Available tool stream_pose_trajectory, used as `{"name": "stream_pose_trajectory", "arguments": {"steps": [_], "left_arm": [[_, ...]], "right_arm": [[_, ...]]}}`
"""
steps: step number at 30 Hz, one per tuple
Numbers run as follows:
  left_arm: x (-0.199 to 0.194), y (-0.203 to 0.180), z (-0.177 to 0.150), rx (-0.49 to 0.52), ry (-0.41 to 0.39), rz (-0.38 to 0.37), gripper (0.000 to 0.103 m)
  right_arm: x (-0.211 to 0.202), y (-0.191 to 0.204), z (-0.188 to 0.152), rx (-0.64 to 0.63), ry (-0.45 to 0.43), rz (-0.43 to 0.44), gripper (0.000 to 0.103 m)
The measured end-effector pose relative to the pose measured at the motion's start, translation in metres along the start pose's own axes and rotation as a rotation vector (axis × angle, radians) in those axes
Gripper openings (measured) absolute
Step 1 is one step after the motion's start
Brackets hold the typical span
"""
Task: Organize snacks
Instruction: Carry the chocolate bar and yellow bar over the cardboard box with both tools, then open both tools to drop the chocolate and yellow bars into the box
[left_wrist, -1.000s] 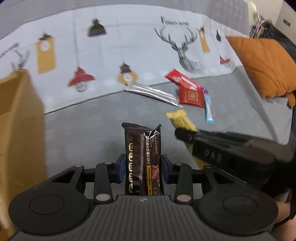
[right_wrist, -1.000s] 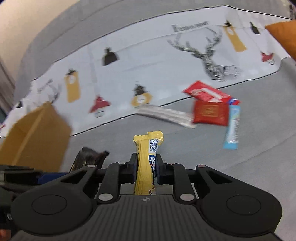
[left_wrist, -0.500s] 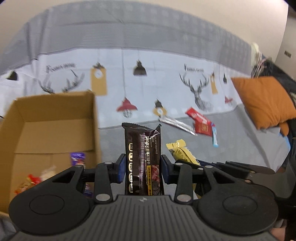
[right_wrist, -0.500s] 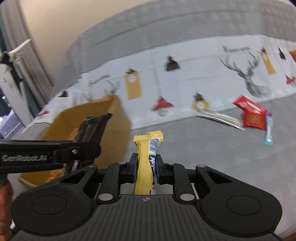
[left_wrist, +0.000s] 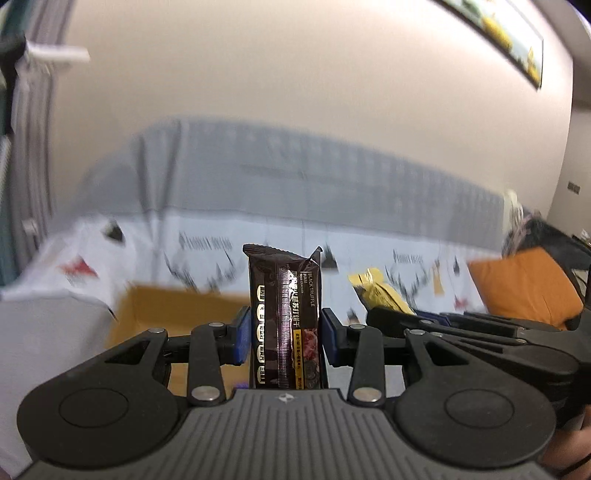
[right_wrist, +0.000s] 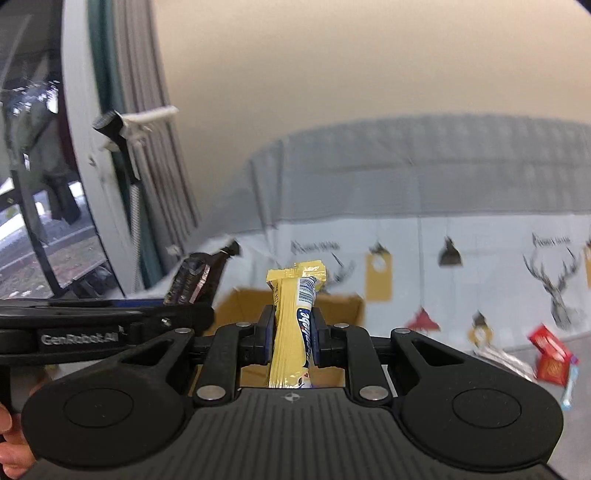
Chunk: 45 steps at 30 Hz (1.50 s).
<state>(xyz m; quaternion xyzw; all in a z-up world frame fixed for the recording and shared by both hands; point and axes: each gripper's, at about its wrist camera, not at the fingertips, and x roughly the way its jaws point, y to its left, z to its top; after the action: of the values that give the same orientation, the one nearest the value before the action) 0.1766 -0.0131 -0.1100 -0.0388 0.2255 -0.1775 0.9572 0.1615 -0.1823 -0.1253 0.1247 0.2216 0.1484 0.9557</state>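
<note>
Left gripper (left_wrist: 284, 332): clamped on one upright dark brown snack bar (left_wrist: 283, 317).
Right gripper (right_wrist: 293, 334): clamped on one upright yellow snack bar (right_wrist: 293, 325).
Cardboard box (right_wrist: 340, 306): one, open, just beyond both.
Far sofa edge: red packets (right_wrist: 550, 354).

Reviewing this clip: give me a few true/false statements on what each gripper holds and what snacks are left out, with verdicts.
1. The left gripper is shut on a dark snack packet. True.
2. The right gripper is open with nothing in it. False: it is shut on a yellow snack bar.
3. The cardboard box lies ahead of both grippers. True.
4. No snacks remain on the grey surface. False: a red packet and others lie at the right.
</note>
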Motion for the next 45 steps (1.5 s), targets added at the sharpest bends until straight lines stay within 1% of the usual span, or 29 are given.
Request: {"name": "stream_pose_trajectory", "arguments": {"steps": [3, 5, 7, 9, 14, 16, 20, 26, 31, 39, 42, 45], "left_arm": [[-0.023, 0.005, 0.011, 0.027, -0.084, 0.04, 0.043], [-0.032, 0.009, 0.014, 0.04, -0.122, 0.06, 0.043], [-0.033, 0.016, 0.014, 0.037, -0.136, 0.068, 0.043], [-0.024, 0.023, 0.009, 0.027, -0.125, 0.07, 0.043], [0.019, 0.049, -0.014, -0.044, -0.028, 0.086, 0.043], [0.04, 0.06, -0.029, -0.054, 0.032, 0.102, 0.043], [0.071, 0.081, -0.059, -0.091, 0.131, 0.107, 0.043], [0.1, 0.108, -0.095, -0.131, 0.221, 0.116, 0.043], [0.115, 0.127, -0.116, -0.166, 0.261, 0.132, 0.043], [0.134, 0.136, -0.133, -0.14, 0.317, 0.163, 0.043], [0.139, 0.137, -0.14, -0.139, 0.336, 0.165, 0.043], [0.142, 0.136, -0.145, -0.127, 0.352, 0.183, 0.043]], "right_arm": [[-0.004, 0.017, 0.016, -0.027, -0.041, 0.029, 0.02], [-0.004, 0.029, 0.022, -0.069, -0.067, 0.031, 0.02], [-0.001, 0.04, 0.024, -0.1, -0.078, 0.043, 0.02], [0.009, 0.047, 0.022, -0.115, -0.068, 0.057, 0.02], [0.049, 0.05, 0.003, -0.096, 0.01, 0.062, 0.02], [0.066, 0.048, -0.007, -0.074, 0.045, 0.06, 0.02], [0.1, 0.043, -0.028, -0.041, 0.118, 0.044, 0.02], [0.132, 0.04, -0.061, -0.027, 0.206, 0.027, 0.02], [0.155, 0.035, -0.083, -0.013, 0.277, 0.018, 0.02], [0.176, 0.03, -0.114, 0.022, 0.364, 0.011, 0.02], [0.183, 0.03, -0.125, 0.019, 0.389, 0.014, 0.02], [0.191, 0.031, -0.133, 0.027, 0.415, 0.032, 0.021]]}}
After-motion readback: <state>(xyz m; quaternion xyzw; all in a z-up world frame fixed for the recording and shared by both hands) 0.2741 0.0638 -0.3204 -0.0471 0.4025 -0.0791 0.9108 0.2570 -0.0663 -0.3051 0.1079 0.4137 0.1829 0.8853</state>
